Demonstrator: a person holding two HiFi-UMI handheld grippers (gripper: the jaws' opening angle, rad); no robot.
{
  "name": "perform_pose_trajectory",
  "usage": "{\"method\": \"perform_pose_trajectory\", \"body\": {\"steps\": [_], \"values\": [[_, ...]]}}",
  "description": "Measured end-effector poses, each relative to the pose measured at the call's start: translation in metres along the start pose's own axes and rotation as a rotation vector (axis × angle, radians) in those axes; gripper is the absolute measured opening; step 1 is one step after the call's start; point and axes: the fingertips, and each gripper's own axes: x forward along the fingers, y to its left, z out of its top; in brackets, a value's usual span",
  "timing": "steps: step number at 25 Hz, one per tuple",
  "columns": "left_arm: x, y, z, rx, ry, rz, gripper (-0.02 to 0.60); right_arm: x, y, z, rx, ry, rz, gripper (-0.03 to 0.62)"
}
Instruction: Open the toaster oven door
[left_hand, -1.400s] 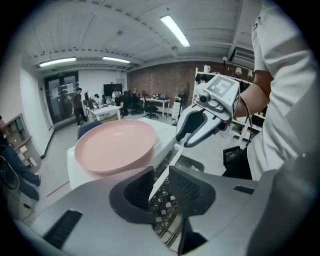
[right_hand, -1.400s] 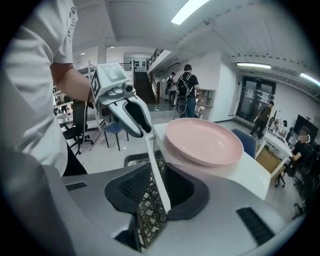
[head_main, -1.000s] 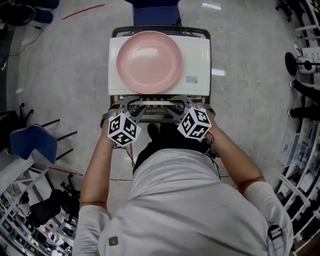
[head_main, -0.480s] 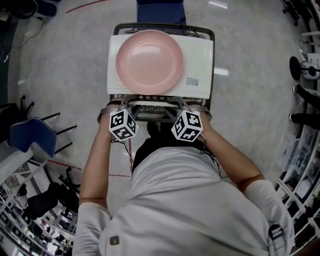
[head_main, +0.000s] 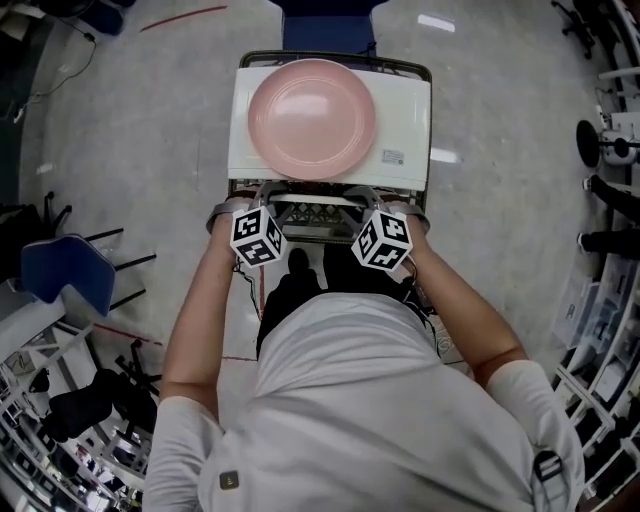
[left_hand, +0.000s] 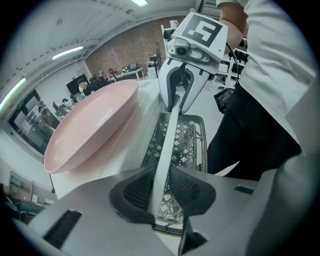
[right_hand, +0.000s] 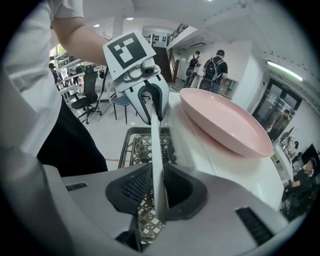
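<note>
A white toaster oven (head_main: 405, 110) stands on a wire cart with a pink plate (head_main: 311, 118) on its top. Its pale door handle (head_main: 315, 200) runs across the front. My left gripper (head_main: 262, 194) holds the handle's left end and my right gripper (head_main: 385, 196) its right end. In the left gripper view the handle (left_hand: 167, 145) passes between the pads of my left gripper (left_hand: 161, 187), whose jaws are closing on it. In the right gripper view the handle (right_hand: 156, 150) likewise lies between the closing jaws of my right gripper (right_hand: 159, 192). The door's face is hidden.
Wire mesh of the cart (left_hand: 184, 142) lies under the handle. The person's dark trousers (head_main: 340, 275) stand close to the cart's front. A blue chair (head_main: 65, 285) is at the left, another blue seat (head_main: 328, 25) behind the oven, and shelving (head_main: 605, 330) at the right.
Both grippers have drawn a little nearer the oven's front, along the handle. The plate and oven have not moved on the cart.
</note>
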Motion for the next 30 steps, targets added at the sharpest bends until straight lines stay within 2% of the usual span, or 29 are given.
{"method": "perform_pose_trajectory", "body": {"steps": [7,12,18,30], "values": [[-0.004,-0.009,-0.008,0.059,-0.021,0.024,0.108,0.004,0.010,0.004,-0.011,-0.007,-0.086,0.095],[-0.006,-0.024,-0.009,0.122,-0.034,0.051,0.101,0.002,0.025,0.001,-0.033,0.044,-0.174,0.097],[-0.010,-0.046,-0.006,0.173,-0.008,0.080,0.095,-0.005,0.045,-0.003,-0.067,0.123,-0.278,0.094],[-0.007,-0.080,-0.013,0.213,0.013,0.108,0.089,-0.001,0.078,-0.014,-0.143,0.221,-0.307,0.084]]}}
